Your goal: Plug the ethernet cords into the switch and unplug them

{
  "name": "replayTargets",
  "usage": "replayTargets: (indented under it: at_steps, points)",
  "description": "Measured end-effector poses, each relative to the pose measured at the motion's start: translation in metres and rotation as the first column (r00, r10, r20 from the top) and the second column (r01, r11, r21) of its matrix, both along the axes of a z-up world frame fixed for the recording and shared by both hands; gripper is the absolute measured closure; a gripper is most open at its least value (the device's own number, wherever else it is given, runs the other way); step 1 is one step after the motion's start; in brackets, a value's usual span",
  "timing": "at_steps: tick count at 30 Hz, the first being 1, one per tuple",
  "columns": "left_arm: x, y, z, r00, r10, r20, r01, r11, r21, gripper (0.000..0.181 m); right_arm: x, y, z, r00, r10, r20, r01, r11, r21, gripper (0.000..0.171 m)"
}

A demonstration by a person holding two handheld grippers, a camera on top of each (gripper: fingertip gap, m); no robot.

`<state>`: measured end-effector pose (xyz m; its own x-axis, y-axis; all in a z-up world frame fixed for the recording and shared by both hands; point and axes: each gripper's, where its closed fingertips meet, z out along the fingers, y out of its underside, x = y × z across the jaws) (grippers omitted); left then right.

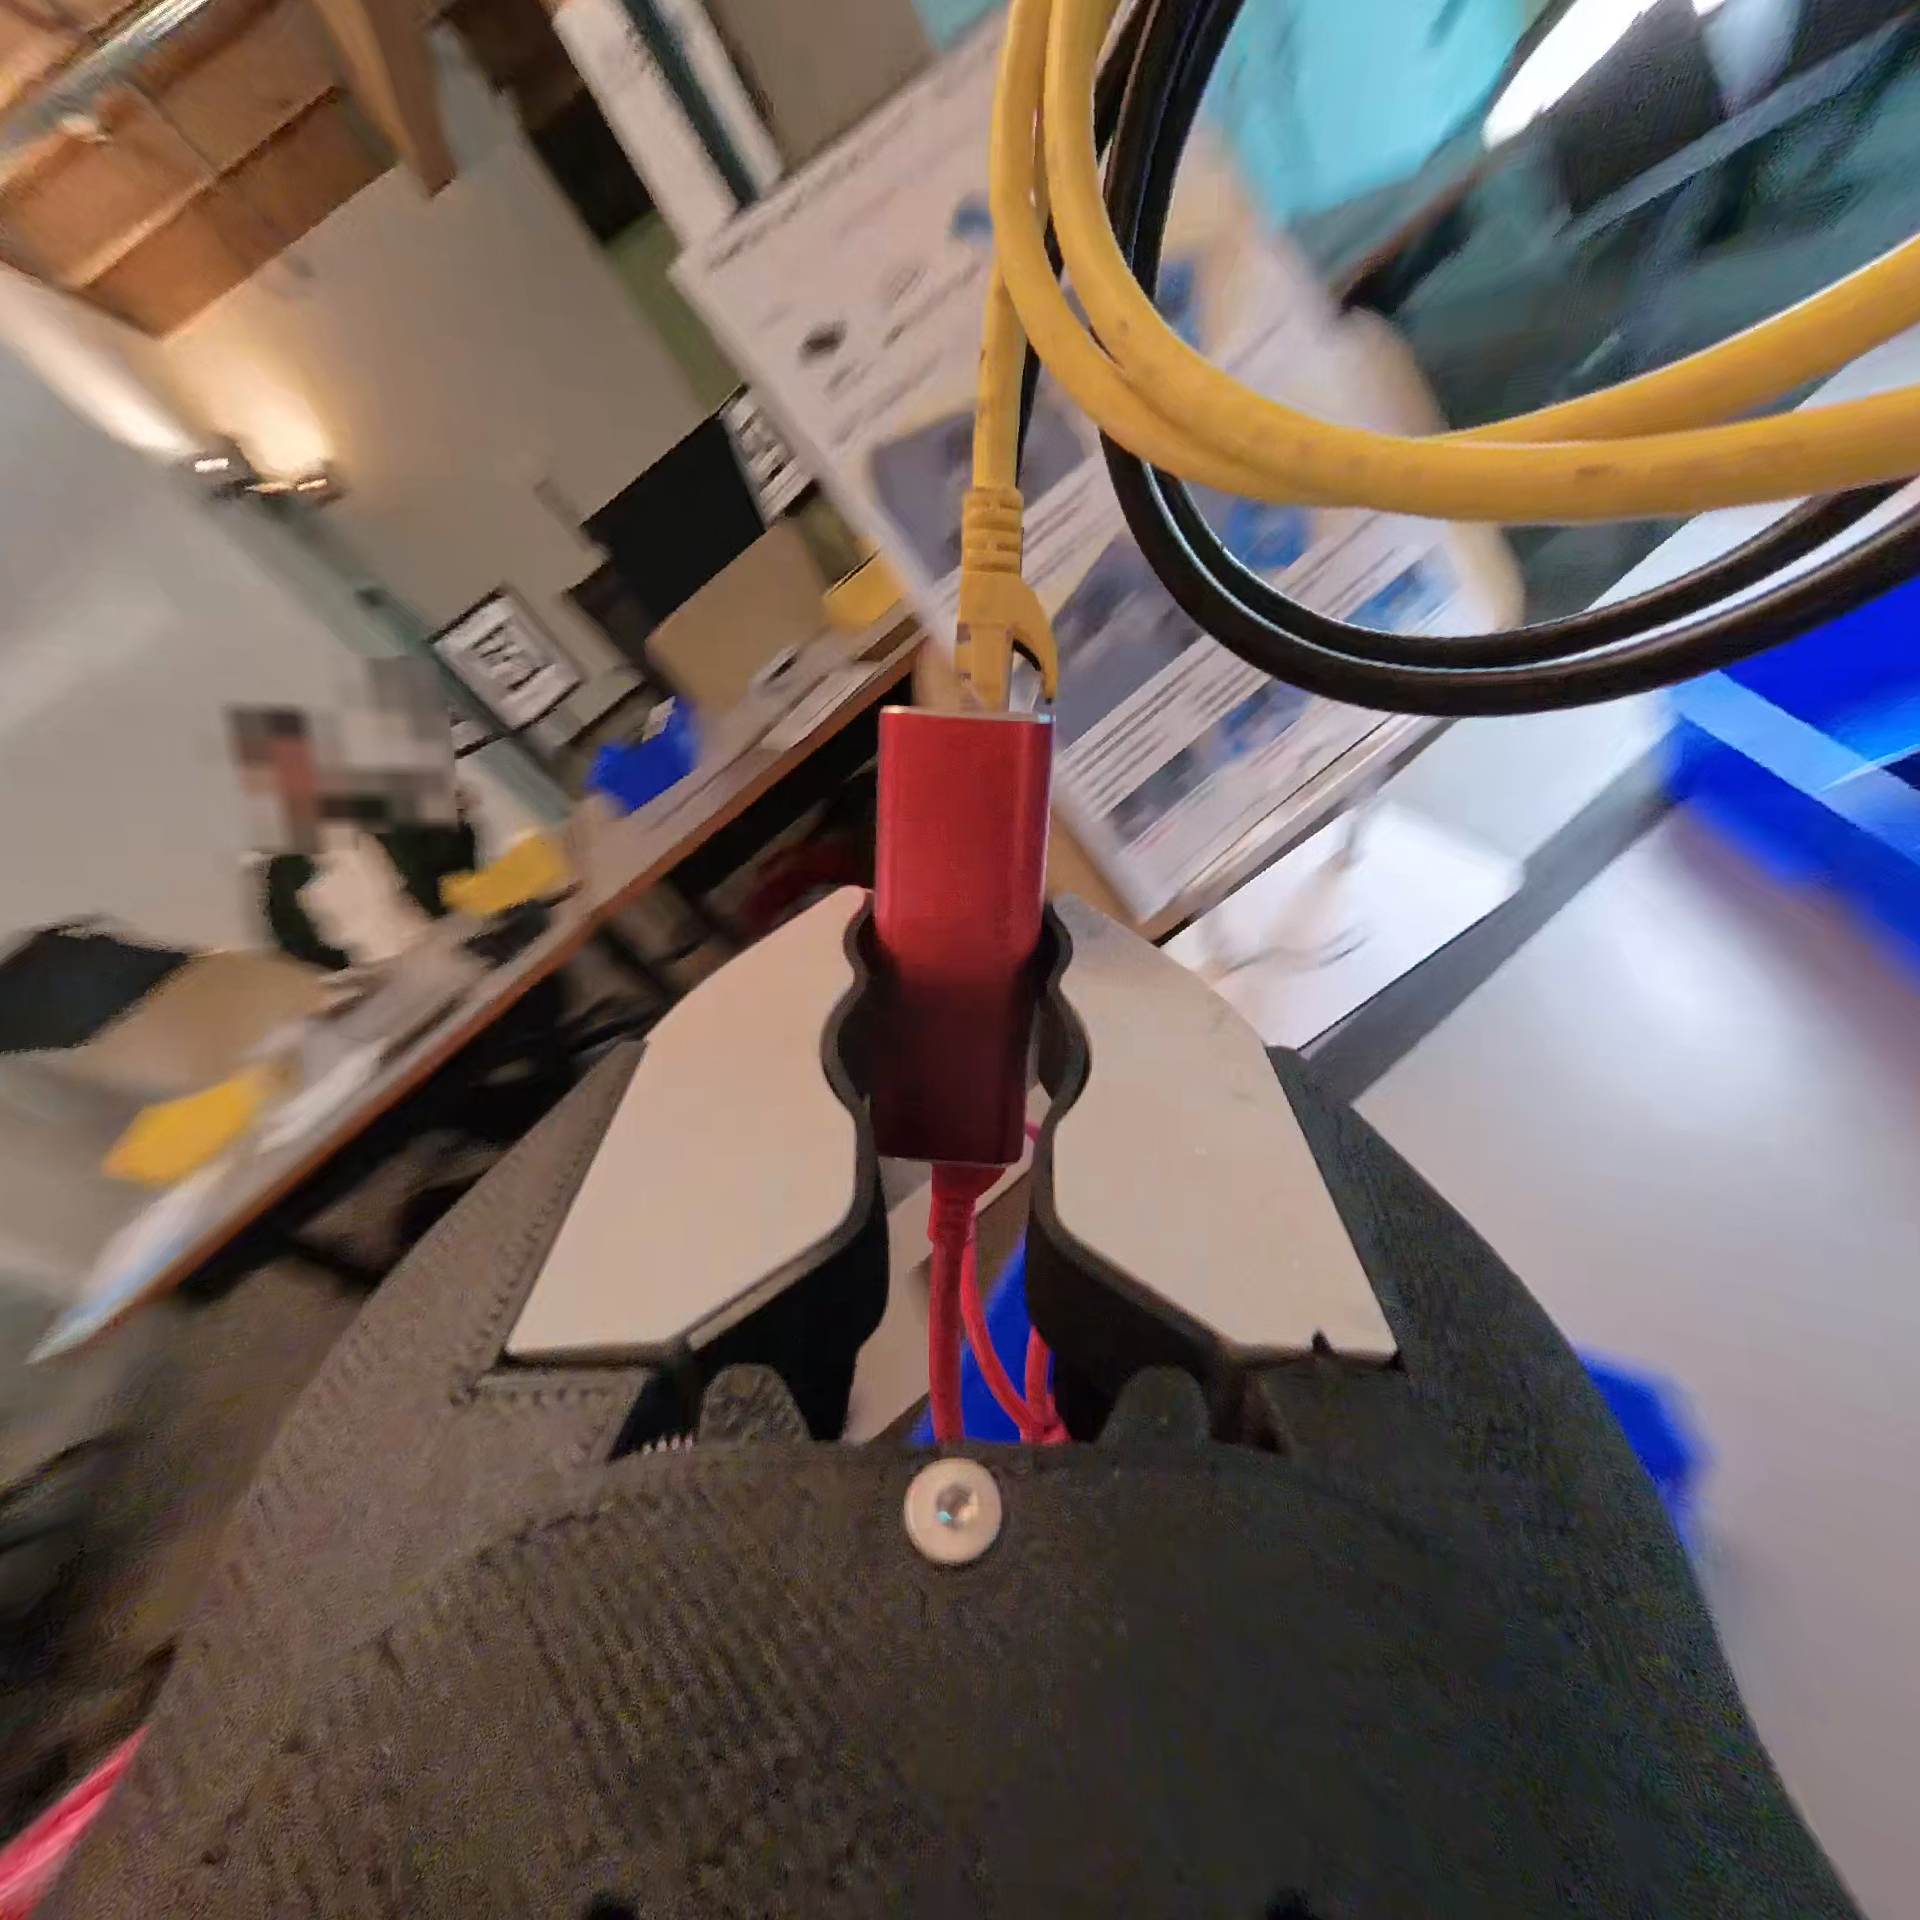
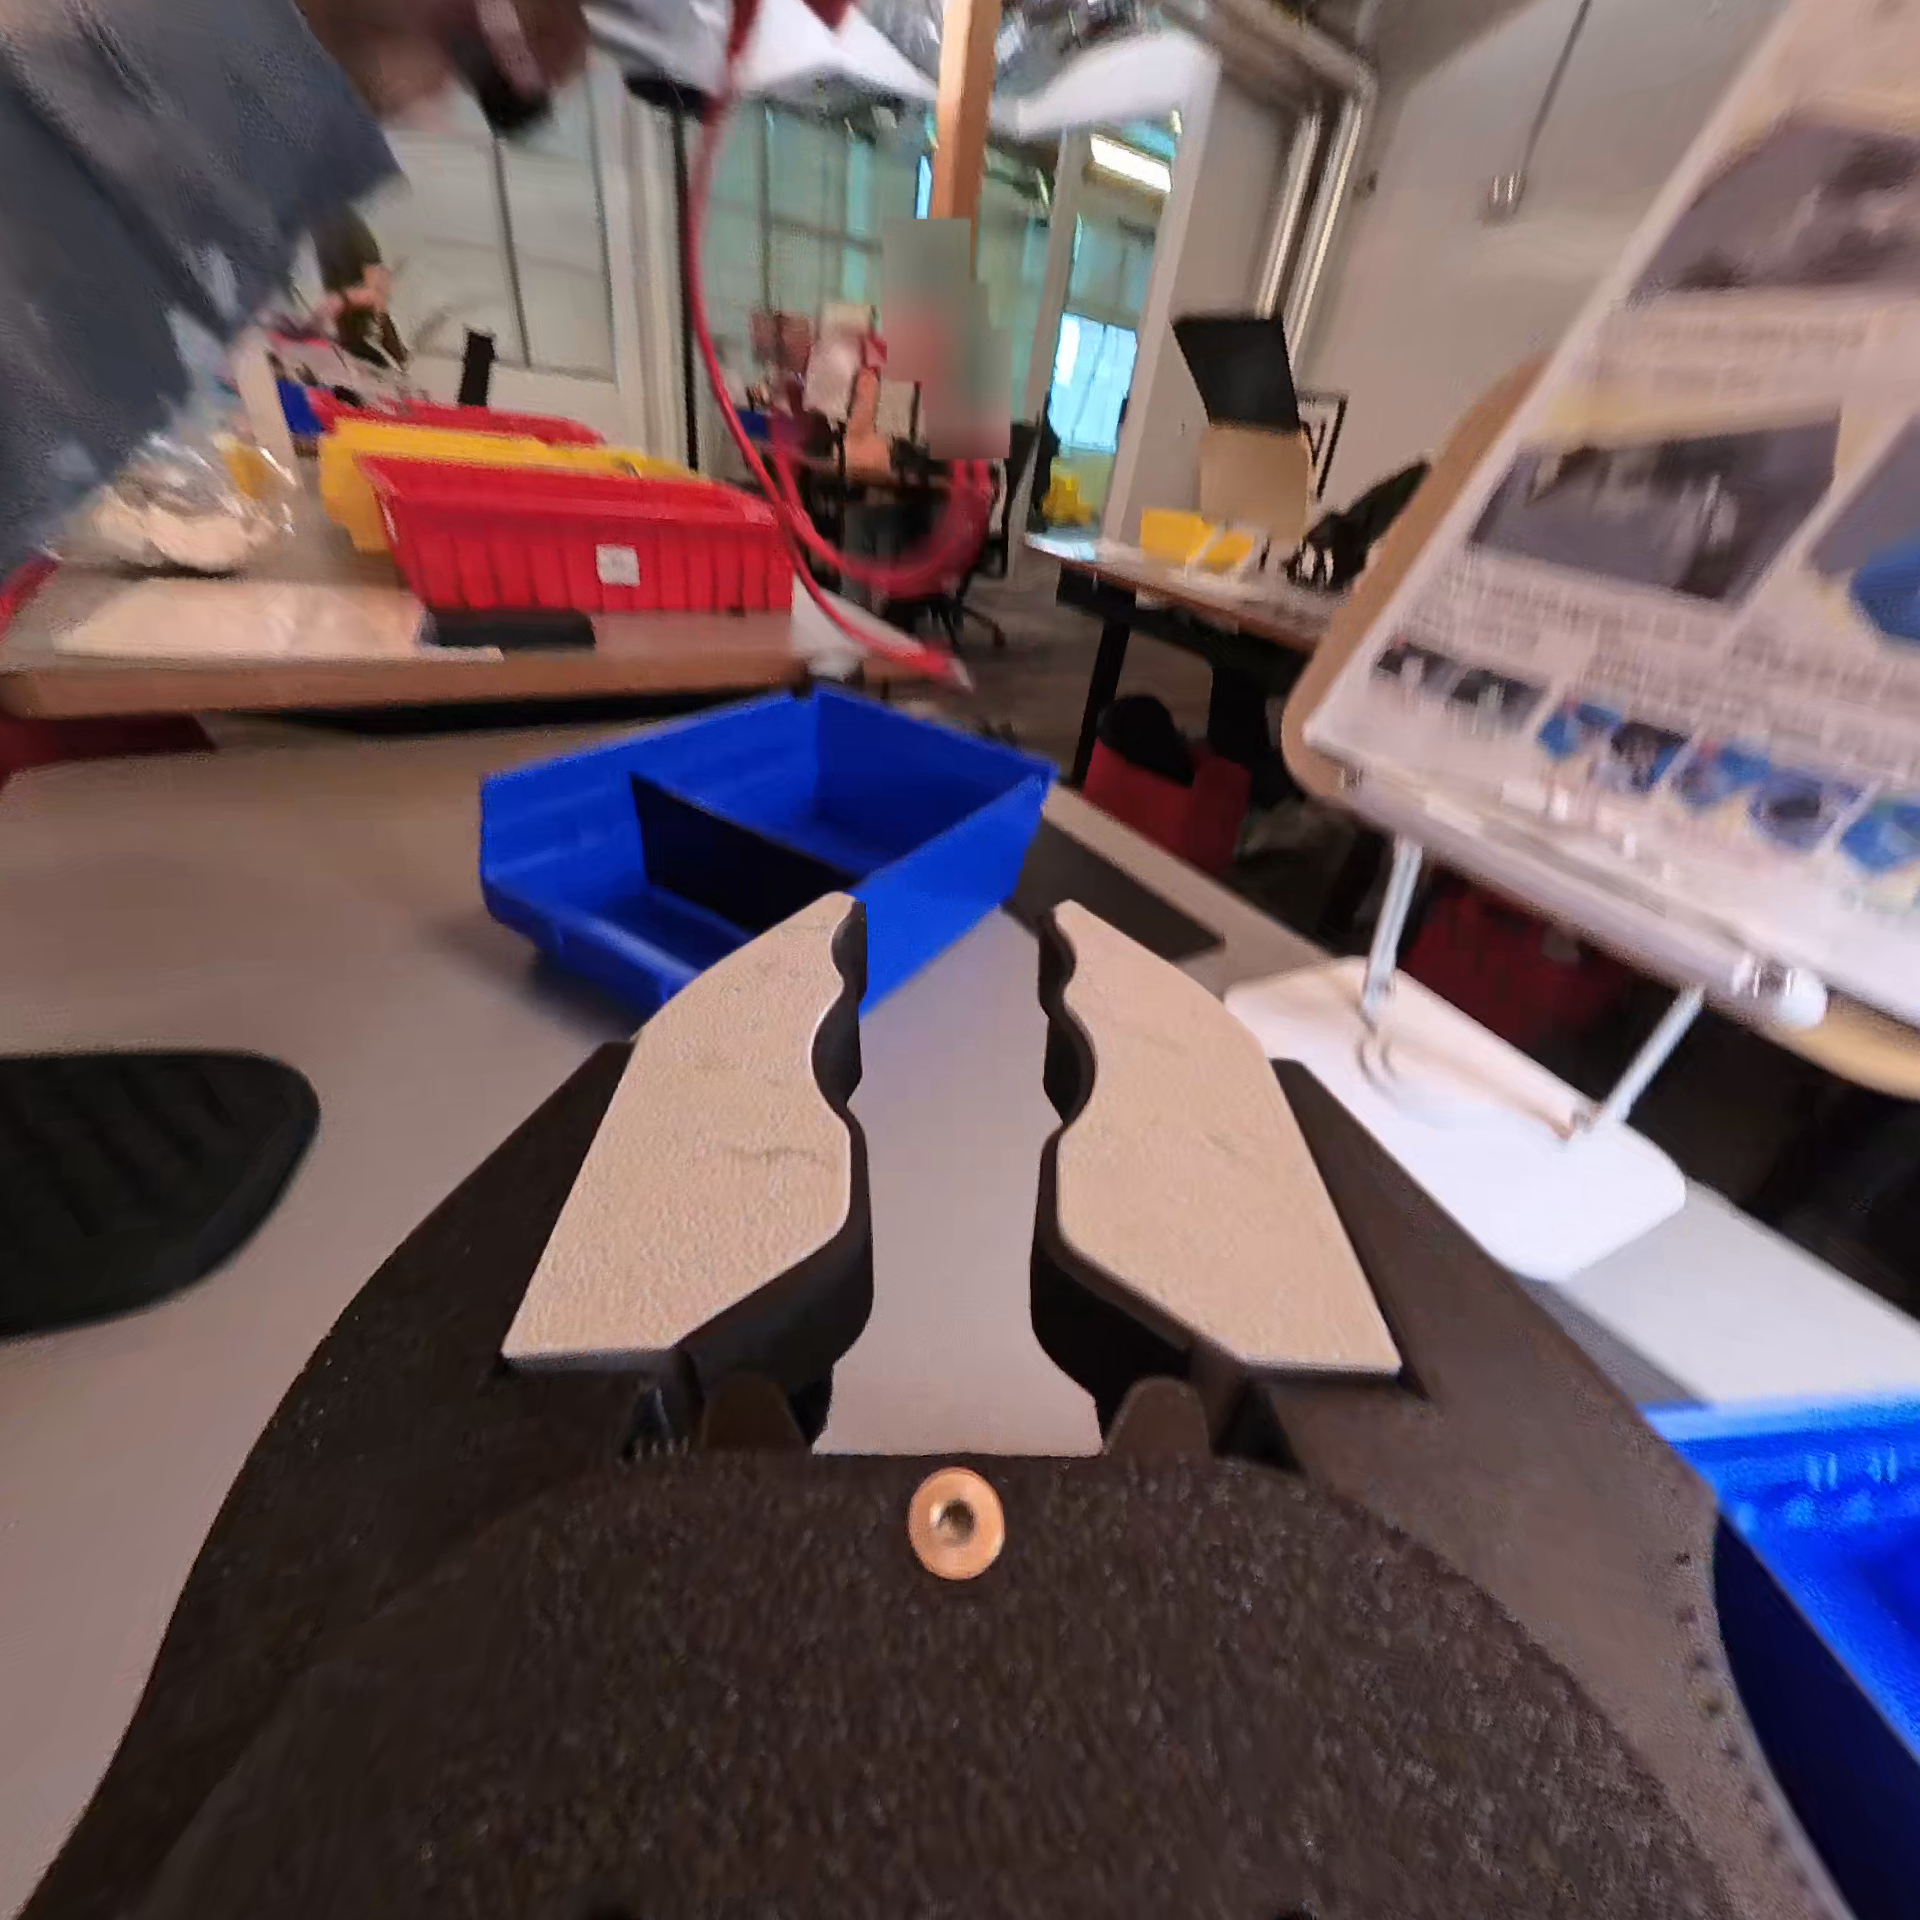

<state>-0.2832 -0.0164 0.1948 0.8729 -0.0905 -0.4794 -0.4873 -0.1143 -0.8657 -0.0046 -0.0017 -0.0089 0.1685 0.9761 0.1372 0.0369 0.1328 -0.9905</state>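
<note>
- Left wrist view: the left gripper point(image 1: 958, 935) was clamped on the red switch point(image 1: 961, 914), held upright between its jaws.
- A yellow ethernet cord point(image 1: 989, 561) was plugged into the switch's top end; a black cable point(image 1: 1299, 634) looped just beside it.
- The right gripper point(image 2: 951, 925) held nothing, jaws apart, near a blue bin point(image 2: 935, 831) on the grey table point(image 2: 260, 935).

Left gripper point(image 1: 956, 997) pointing to 12 o'clock, fingers clamped on a red adapter point(image 1: 961, 925); right gripper point(image 2: 951, 977) parted, holding nothing.
</note>
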Motion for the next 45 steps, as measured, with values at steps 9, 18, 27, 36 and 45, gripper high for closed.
replayTargets:
  at_steps: [9, 18, 27, 36, 45]
  points:
    - [0.149, 0.013, -0.075, 0.53, -0.552, 0.643, 0.491, 0.819, 0.298, 0.153, -0.003, -0.018, 0.095, 0.987, 0.027, -0.156, -0.019, 0.998, 0.055, 0.135]
    - [0.238, 0.035, -0.153, -0.045, -0.6, 0.799, 0.608, 0.618, 0.498, 0.154, 0.001, 0.005, 0.059, 0.997, -0.073, 0.04, 0.072, 0.997, 0.032, 0.115]
    - [0.23, 0.012, -0.14, -0.17, -0.707, 0.687, 0.48, 0.549, 0.684, 0.154, -0.009, -0.02, 0.062, 0.996, -0.081, 0.049, 0.076, 0.992, 0.097, 0.12]
    - [0.246, -0.004, -0.135, -0.144, -0.748, 0.648, 0.515, 0.502, 0.694, 0.154, -0.036, -0.011, 0.028, 0.999, -0.029, 0.038, 0.034, 0.99, -0.137, 0.111]
    - [0.256, -0.008, -0.137, -0.113, -0.737, 0.667, 0.617, 0.474, 0.628, 0.153, -0.036, -0.033, 0.031, 0.949, 0.286, -0.136, -0.315, 0.885, -0.341, 0.127]
